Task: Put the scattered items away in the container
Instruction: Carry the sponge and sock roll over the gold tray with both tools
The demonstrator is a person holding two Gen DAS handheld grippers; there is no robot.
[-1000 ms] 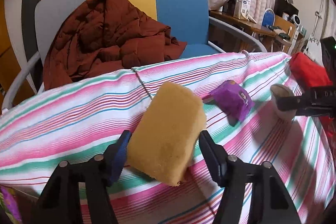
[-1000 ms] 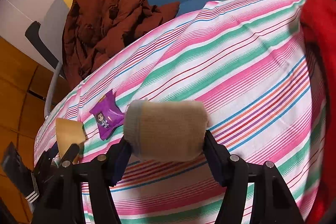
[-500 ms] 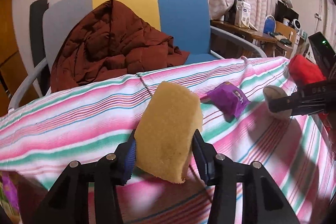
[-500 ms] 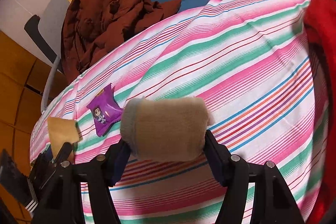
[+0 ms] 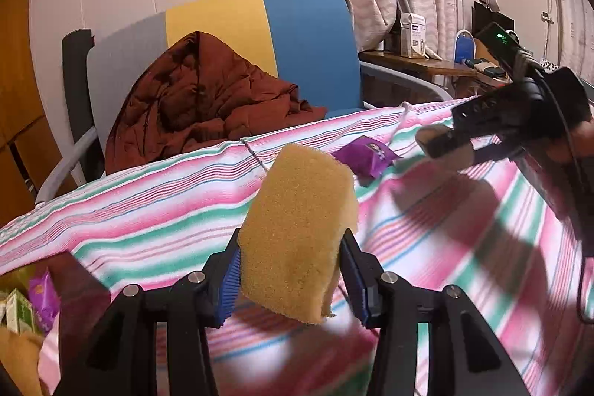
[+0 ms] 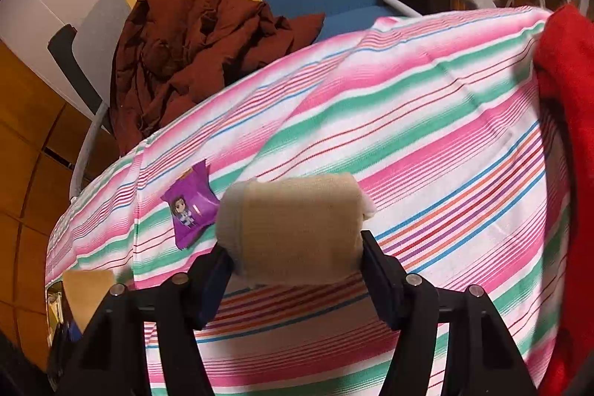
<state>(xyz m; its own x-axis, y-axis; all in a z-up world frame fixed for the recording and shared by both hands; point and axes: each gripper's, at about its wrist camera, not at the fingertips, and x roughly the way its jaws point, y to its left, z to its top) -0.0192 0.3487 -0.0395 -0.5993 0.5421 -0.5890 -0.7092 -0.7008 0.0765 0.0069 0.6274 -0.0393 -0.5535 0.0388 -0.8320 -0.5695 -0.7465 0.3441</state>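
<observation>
My left gripper (image 5: 289, 279) is clamped on the sponge (image 5: 299, 232): both blue pads press its lower sides, and the yellow block stands tilted above the striped cloth (image 5: 148, 221), clear of it. My right gripper (image 6: 297, 264) is closed on the sock roll (image 6: 293, 229), a beige bundle lying crosswise between the fingers; jaws about half apart, filled by the roll. It is also held off the cloth.

Landmark: purple packet (image 6: 191, 206), lying flat on the cloth. In the right view the roll sits just right of the packet, nearer the camera. In the left view the sponge is in front of the packet, the right gripper beyond and to the right of it.

A red fabric item (image 6: 568, 151) lies at the cloth's right edge, well apart from the packet. Behind the packet, past the cloth: a chair (image 5: 308, 39) with a brown jacket (image 5: 200, 102) piled on its seat. I cannot make out the container clearly; only some clutter shows at the left view's lower-left corner.
</observation>
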